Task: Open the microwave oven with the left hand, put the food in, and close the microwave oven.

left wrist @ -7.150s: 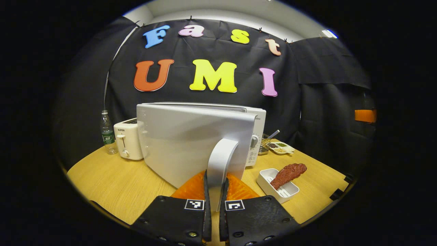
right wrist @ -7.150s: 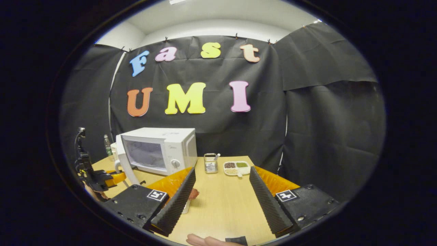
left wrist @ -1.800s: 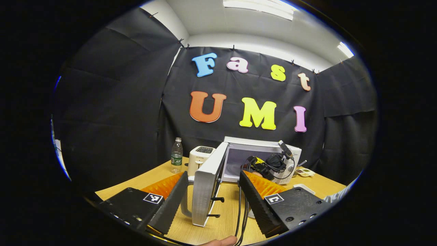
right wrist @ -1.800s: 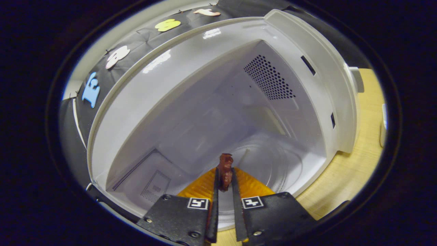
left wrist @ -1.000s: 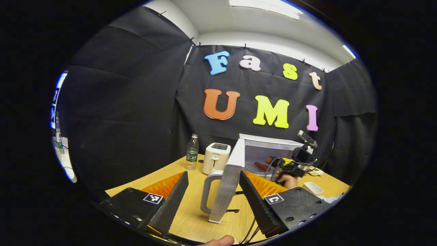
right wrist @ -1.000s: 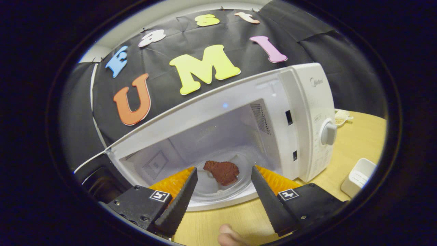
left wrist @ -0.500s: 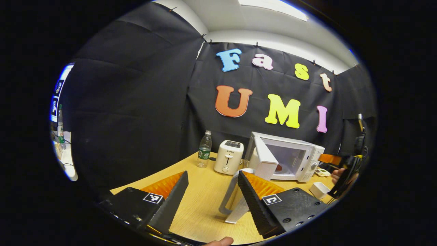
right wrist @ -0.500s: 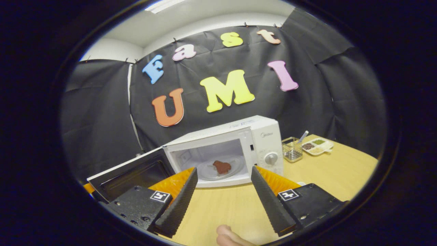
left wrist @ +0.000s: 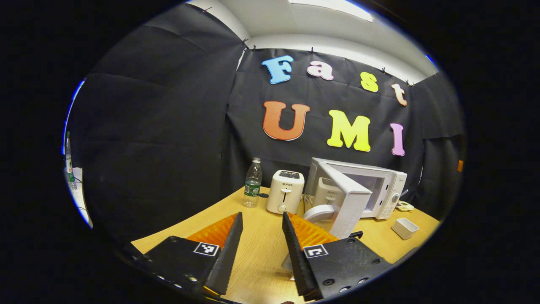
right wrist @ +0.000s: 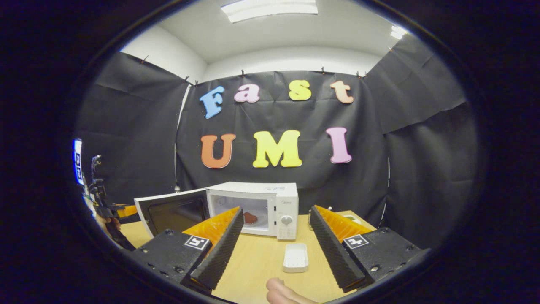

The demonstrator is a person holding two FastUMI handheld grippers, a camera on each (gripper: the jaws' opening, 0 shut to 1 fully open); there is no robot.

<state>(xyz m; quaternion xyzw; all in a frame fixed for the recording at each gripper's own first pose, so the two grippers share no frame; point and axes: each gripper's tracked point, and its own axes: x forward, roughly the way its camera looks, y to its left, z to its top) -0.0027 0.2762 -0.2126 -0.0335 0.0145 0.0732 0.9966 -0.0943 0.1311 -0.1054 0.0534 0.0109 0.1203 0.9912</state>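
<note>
The piece of meat (right wrist: 250,218) is lying inside the microwave oven (right wrist: 253,207), so the right gripper (right wrist: 274,242) is waiting released, while the left gripper (left wrist: 261,245), fingers parted, is sitting near the half-open door (left wrist: 344,198) to push it shut.

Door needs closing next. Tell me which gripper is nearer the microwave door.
Left. The left gripper sits just beside the microwave door; the right gripper faces it from farther back.

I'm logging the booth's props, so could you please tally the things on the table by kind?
Appliances: 2, the microwave and toaster
Bottles: 1
Dishes: 2, the white tray and a condiment dish
Food: 1, the meat inside the microwave
Total: 6
</note>
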